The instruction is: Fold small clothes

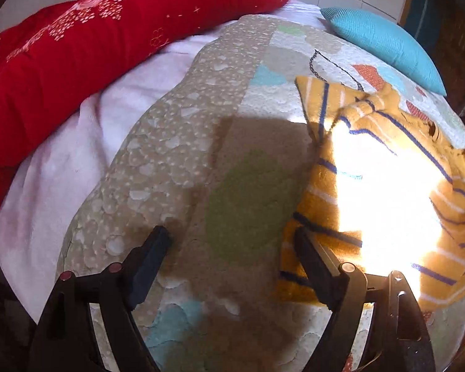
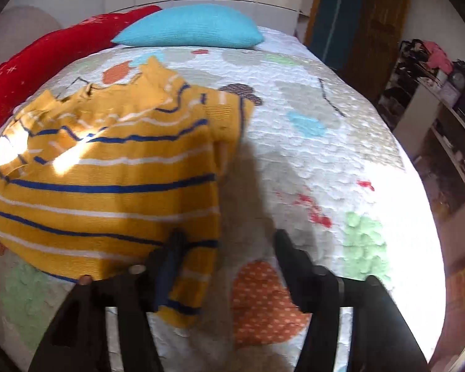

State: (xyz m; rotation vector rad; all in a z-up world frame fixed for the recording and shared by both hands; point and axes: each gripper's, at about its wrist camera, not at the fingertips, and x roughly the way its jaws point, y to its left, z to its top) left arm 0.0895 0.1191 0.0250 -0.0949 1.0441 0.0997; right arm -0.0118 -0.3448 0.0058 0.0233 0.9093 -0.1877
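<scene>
A small mustard-yellow sweater [image 2: 108, 170] with blue and white stripes lies partly folded on a patterned quilt [image 2: 310, 155]. In the left wrist view the sweater [image 1: 372, 170] lies to the right, partly washed out by sunlight. My left gripper [image 1: 232, 235] is open and empty over the quilt, its right finger at the sweater's left edge. My right gripper [image 2: 229, 238] is open and empty, its left finger over the sweater's lower right corner, its right finger over bare quilt.
A red pillow [image 1: 93, 46] lies along the left of the bed on a white sheet [image 1: 77, 155]. A turquoise cushion [image 2: 189, 28] sits at the head of the bed. Shelves with clutter [image 2: 434, 99] stand at the right.
</scene>
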